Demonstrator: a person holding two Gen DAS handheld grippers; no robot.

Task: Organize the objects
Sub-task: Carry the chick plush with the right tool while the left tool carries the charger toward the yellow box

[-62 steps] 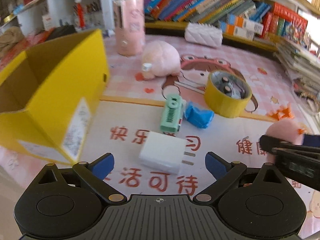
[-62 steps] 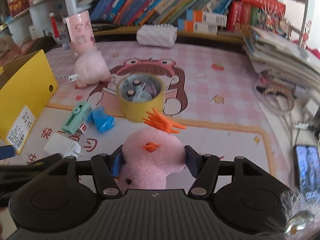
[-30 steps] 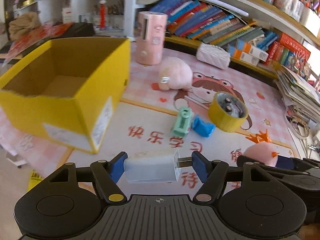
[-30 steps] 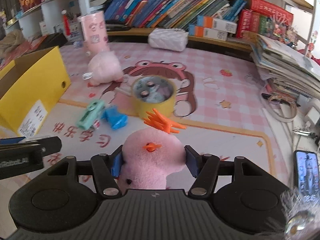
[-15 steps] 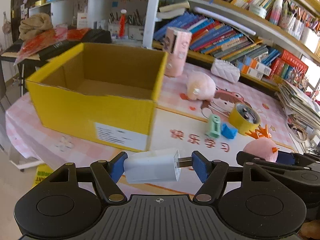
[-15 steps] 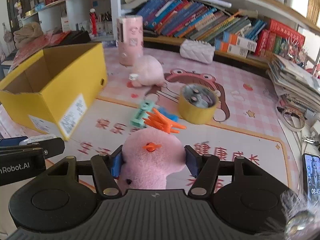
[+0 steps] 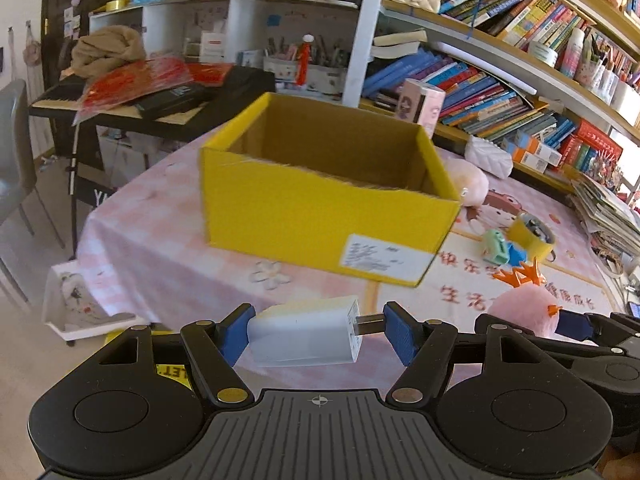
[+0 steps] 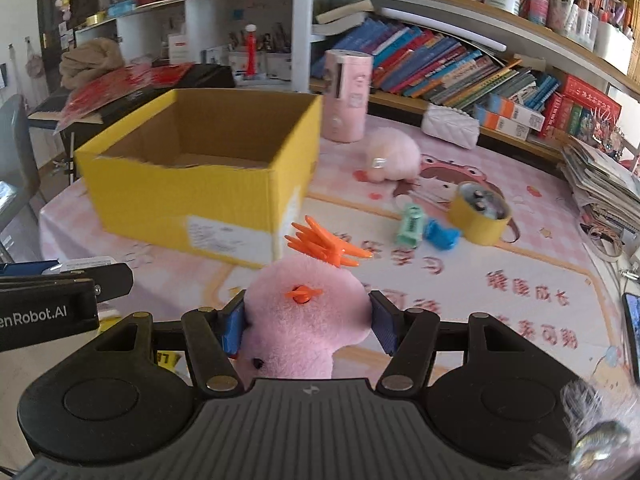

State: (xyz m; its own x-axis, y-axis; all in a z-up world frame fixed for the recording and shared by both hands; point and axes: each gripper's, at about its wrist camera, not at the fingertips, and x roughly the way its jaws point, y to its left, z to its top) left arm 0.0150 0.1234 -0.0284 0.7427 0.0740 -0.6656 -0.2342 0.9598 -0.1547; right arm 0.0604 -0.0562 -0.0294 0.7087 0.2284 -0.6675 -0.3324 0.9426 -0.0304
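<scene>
My left gripper (image 7: 318, 334) is shut on a white plug charger (image 7: 304, 336), held sideways with its prongs against the right pad, above the table's near edge. My right gripper (image 8: 306, 322) is shut on a pink plush chick (image 8: 306, 312) with an orange crest; it also shows at the right of the left wrist view as the plush chick (image 7: 524, 312). An open yellow cardboard box (image 7: 320, 216) stands ahead of both grippers, seen in the right wrist view as the yellow box (image 8: 192, 196); its inside looks bare where visible.
On the pink tablecloth lie a mint-green comb-like item (image 8: 410, 224), a blue object (image 8: 440, 236), a yellow tape roll (image 8: 480, 212), another pink plush (image 8: 390, 154), a pink cylinder (image 8: 346, 96) and a white quilted pouch (image 8: 450, 130). Bookshelves line the back; papers (image 8: 604, 184) are stacked right.
Both grippers have pulled back and left with their loads, so the yellow box now sits ahead near centre and looks farther off. The grips have not changed.
</scene>
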